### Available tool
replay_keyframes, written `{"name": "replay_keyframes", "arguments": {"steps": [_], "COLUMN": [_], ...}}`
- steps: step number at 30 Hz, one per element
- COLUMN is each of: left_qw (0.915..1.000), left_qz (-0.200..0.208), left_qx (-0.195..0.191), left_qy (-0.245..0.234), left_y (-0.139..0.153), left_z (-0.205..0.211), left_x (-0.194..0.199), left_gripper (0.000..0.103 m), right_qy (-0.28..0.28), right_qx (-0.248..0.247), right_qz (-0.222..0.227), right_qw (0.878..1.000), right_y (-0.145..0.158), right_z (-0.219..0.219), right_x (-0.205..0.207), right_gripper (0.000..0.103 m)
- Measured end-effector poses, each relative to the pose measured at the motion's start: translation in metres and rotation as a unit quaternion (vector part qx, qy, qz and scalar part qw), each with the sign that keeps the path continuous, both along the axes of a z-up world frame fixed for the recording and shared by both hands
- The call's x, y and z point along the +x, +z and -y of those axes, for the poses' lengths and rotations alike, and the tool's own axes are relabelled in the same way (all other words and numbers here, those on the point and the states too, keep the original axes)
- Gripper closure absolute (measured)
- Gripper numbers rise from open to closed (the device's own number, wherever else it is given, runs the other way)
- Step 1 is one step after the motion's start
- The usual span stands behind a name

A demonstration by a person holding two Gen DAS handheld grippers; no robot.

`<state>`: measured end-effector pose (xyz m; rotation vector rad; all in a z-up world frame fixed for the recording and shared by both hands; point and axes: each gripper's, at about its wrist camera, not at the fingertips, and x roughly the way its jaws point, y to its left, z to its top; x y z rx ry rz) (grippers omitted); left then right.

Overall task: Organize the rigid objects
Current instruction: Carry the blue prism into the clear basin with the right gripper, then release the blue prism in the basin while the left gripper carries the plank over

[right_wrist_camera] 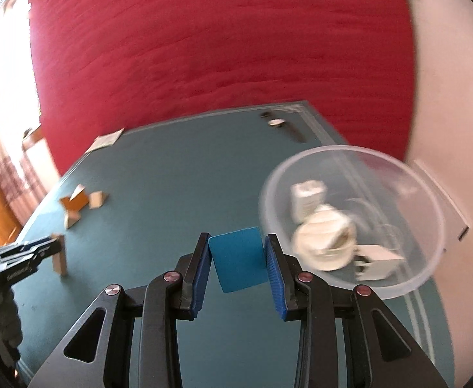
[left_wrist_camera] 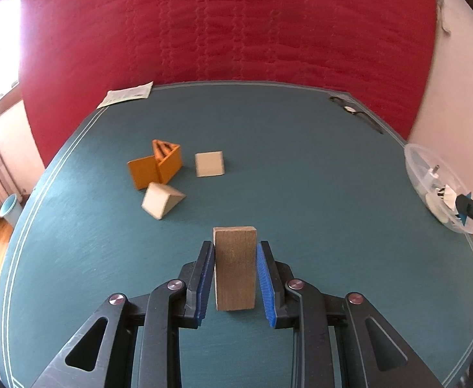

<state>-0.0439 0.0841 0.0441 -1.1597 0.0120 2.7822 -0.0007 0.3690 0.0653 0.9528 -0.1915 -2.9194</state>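
Observation:
My left gripper is shut on a brown wooden block, held upright above the teal table. Ahead and to the left lie an orange triangular piece, a pale wooden wedge and a pale square block. My right gripper is shut on a blue block, tilted slightly, just left of a clear plastic bowl that holds several white objects. The left gripper with its brown block shows at the left edge of the right wrist view.
A paper slip lies at the far left table corner and a wristwatch at the far right. A red quilted surface rises behind the table. The clear bowl sits at the right edge, by the wall.

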Motion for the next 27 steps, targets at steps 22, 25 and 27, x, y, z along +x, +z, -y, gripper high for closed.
{"name": "replay_keyframes", "arguments": {"steps": [22,25,27], "left_qw": [0.9981,0.9967,0.9953], "left_qz": [-0.025,-0.031,-0.037], "left_qx": [-0.003,-0.004,-0.005], "left_qy": [-0.056,-0.075,-0.090], "left_y": [0.026,0.033,0.039], "left_z": [-0.054,-0.072,-0.085], "left_x": [-0.001,-0.002,-0.002], "left_gripper": [0.075,0.075,0.075], "right_qy": [-0.160,-0.170,-0.166], "right_qx": [-0.007,-0.007,-0.007], "right_qz": [-0.024,-0.031,-0.029], "right_qw": [0.987,0.985,0.986], "right_y": [-0.012,-0.013,-0.014], "right_z": [-0.080,-0.085,-0.086], "right_x": [-0.003,-0.001,-0.001], "right_gripper": [0.067,0.067,0.067]}}
